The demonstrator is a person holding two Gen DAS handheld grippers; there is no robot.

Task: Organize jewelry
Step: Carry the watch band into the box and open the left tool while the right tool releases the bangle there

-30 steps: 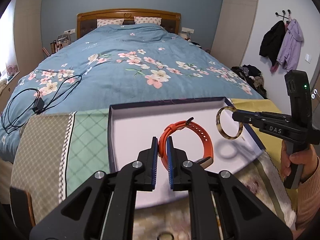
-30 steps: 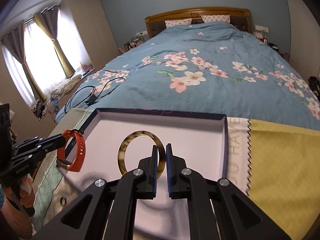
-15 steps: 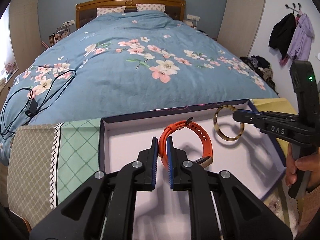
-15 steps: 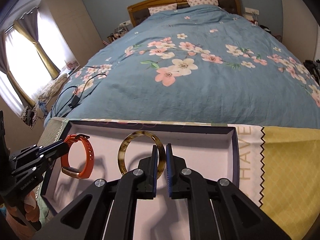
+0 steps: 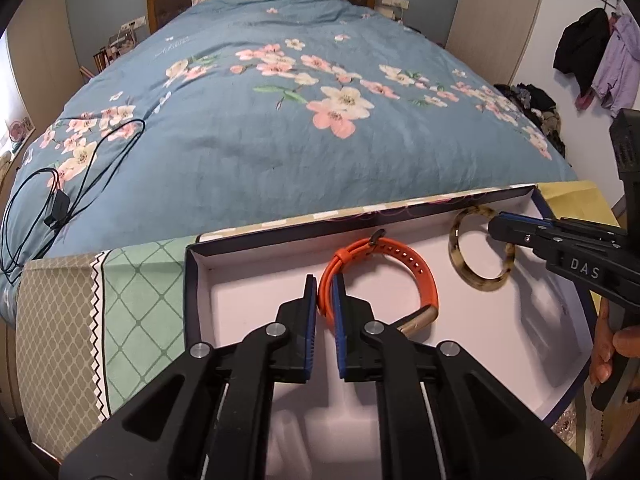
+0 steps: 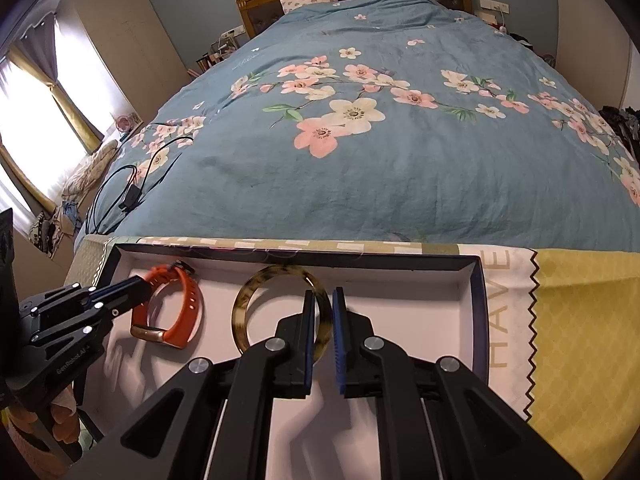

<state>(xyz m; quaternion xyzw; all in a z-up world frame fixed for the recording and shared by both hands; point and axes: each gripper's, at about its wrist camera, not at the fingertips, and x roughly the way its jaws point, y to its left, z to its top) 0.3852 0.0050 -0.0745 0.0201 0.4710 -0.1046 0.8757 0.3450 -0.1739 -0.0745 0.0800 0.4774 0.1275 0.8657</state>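
Left gripper pinches the orange band; right gripper, marked "DAS", pinches the tortoiseshell bangle.

We've got soft daylight from the window at left, blown out w/ glare. Rest is evenly lit, bit dim. Faint shadows inside the tray. Heavy fisheye bending, dark vignette at corners; pics mostly sharp.

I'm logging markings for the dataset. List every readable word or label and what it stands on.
"DAS": white letters on the black right gripper.
"HAVE": tan letters on the white strip of patchwork cloth.
White print on the black left gripper: too blurred to read.
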